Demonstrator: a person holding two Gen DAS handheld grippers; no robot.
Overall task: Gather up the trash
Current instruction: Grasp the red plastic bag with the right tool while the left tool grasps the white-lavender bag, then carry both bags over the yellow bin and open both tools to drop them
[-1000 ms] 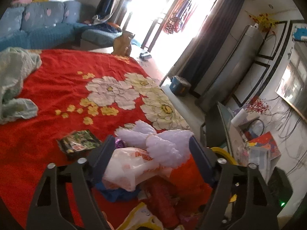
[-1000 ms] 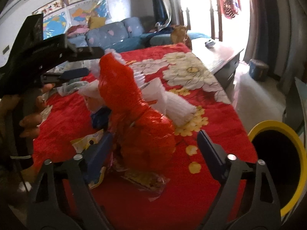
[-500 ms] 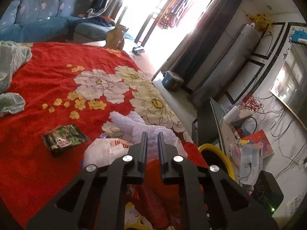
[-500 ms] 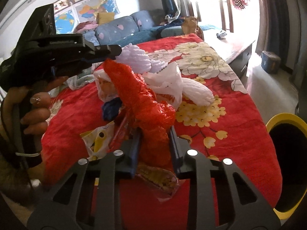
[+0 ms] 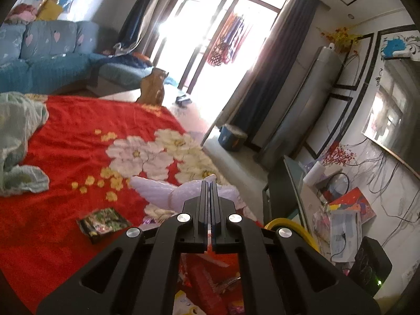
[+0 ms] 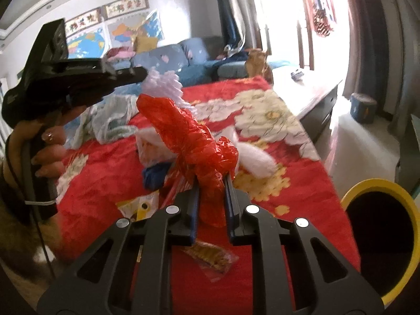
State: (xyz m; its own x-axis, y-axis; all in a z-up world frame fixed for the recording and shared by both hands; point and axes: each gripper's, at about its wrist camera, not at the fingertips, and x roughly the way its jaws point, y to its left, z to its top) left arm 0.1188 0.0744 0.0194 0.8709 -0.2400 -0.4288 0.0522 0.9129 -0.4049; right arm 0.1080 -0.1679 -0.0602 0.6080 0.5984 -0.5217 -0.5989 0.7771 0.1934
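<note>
My left gripper [image 5: 209,183] is shut on white foam wrap [image 5: 160,193] and holds it above the red flowered blanket [image 5: 65,141]; it also shows in the right wrist view [image 6: 141,74] with the foam wrap [image 6: 164,85] at its tip. My right gripper [image 6: 212,181] is shut on a crumpled red plastic bag [image 6: 189,136], lifted off the blanket [image 6: 262,236]. More trash lies below: a white bag [image 6: 149,149], a blue scrap [image 6: 155,176], a yellow-white wrapper [image 6: 139,207] and a clear snack packet [image 6: 210,257].
A yellow-rimmed black bin [image 6: 380,236] stands at the blanket's right edge, also in the left wrist view [image 5: 291,229]. A dark snack packet [image 5: 102,224] and pale green cloth [image 5: 18,141] lie on the blanket. A sofa [image 5: 47,60] stands behind.
Both grippers closed from open: the left on the foam wrap, the right on the red bag. Both then lifted their loads off the pile.
</note>
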